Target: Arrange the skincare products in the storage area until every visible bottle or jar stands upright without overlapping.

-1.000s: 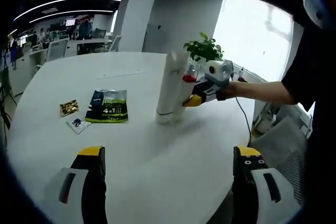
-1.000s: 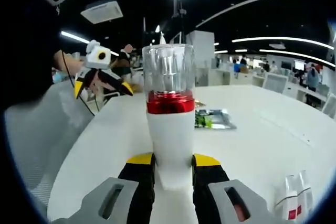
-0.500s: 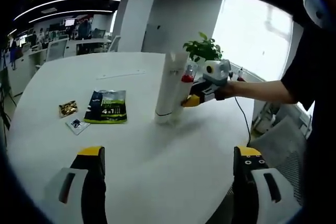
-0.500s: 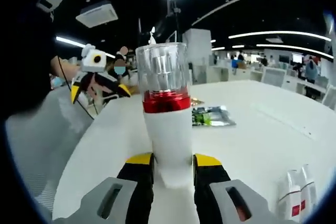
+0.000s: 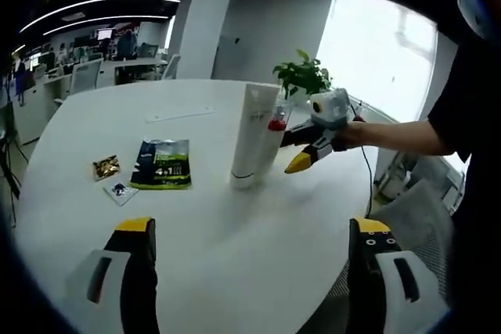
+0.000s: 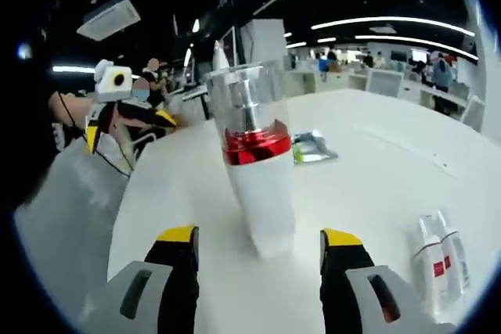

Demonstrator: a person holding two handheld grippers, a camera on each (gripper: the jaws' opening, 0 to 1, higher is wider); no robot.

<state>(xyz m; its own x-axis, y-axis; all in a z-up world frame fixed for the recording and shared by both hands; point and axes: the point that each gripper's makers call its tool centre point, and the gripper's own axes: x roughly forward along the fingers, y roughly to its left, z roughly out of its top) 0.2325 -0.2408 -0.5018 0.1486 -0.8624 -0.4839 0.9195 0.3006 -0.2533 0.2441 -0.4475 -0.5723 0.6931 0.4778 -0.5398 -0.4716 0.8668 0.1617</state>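
Pump bottle: a white bottle with a red collar and clear cap (image 6: 254, 166) stands on the round white counter (image 5: 196, 217), between your right tongs' yellow-tipped jaws but touching neither; in the left gripper view it sits just behind the tall tube, its red collar showing (image 5: 275, 123).
Tall tube: a white squeeze tube (image 5: 250, 134) stands upright on its cap, just beside the pump bottle.
Right tongs (image 6: 257, 237): spread wide, gripping nothing; in the left gripper view they (image 5: 304, 158) hang just beside the bottle, held by your hand and dark sleeve.
Left tongs (image 5: 254, 231): spread wide, empty, low over the counter's near edge, well apart from the bottles; in the right gripper view they (image 6: 125, 123) show off to the left.
Sachets: a dark green foil pouch (image 5: 162, 164), a small gold packet (image 5: 105, 167) and a small white-and-dark packet (image 5: 120, 191) lie flat, left of the tube.
Small tubes: two white tubes with red labels (image 6: 440, 252) lie side by side on the counter, right of your right tongs.
Background: a potted green plant (image 5: 304, 76) behind the bottles.
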